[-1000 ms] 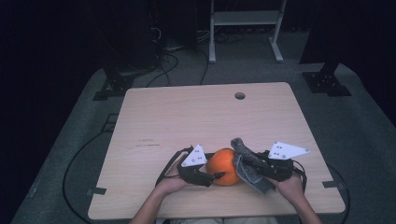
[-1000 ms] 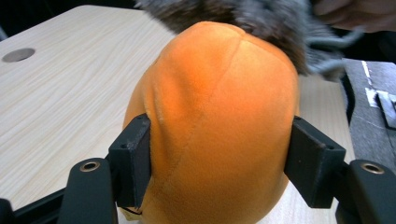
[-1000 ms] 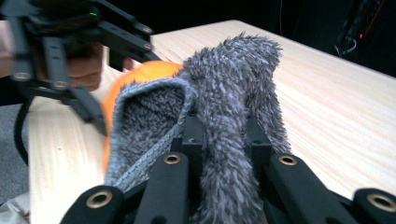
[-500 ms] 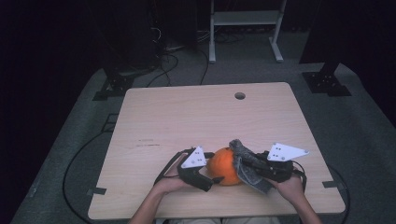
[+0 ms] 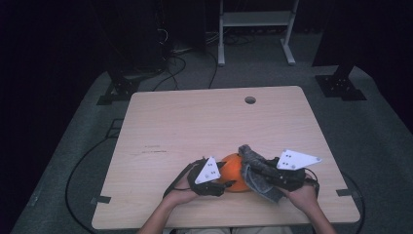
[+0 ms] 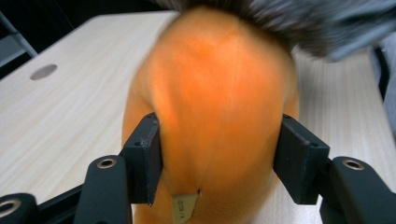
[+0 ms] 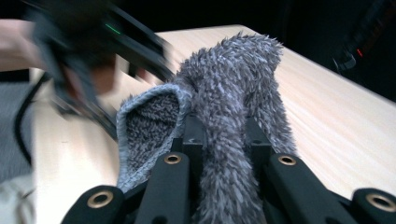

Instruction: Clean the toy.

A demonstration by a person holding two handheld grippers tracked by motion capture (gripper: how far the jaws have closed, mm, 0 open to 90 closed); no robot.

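Note:
An orange plush thing (image 5: 233, 166) lies near the table's front edge. My left gripper (image 5: 227, 184) comes at it from the left. In the left gripper view both pads (image 6: 149, 156) press into the orange plush (image 6: 219, 93), whose small tag hangs between them. These jaws have just been closing on it. A grey fuzzy cloth (image 5: 254, 165) drapes over the plush's right side. My right gripper (image 5: 258, 175) is shut on that cloth (image 7: 233, 93), which stands up between its jaws (image 7: 222, 140). The left gripper (image 7: 88, 46) is a blur beyond it.
The light wooden table (image 5: 204, 122) has a round cable hole (image 5: 250, 100) near its far edge. Cables lie on the grey floor at the left and back. A white frame (image 5: 255, 29) and black stand feet (image 5: 339, 85) stand behind the table.
The left gripper has shifted slightly toward the front edge and sits tight against the orange plush. The right gripper and the grey cloth have stayed in place.

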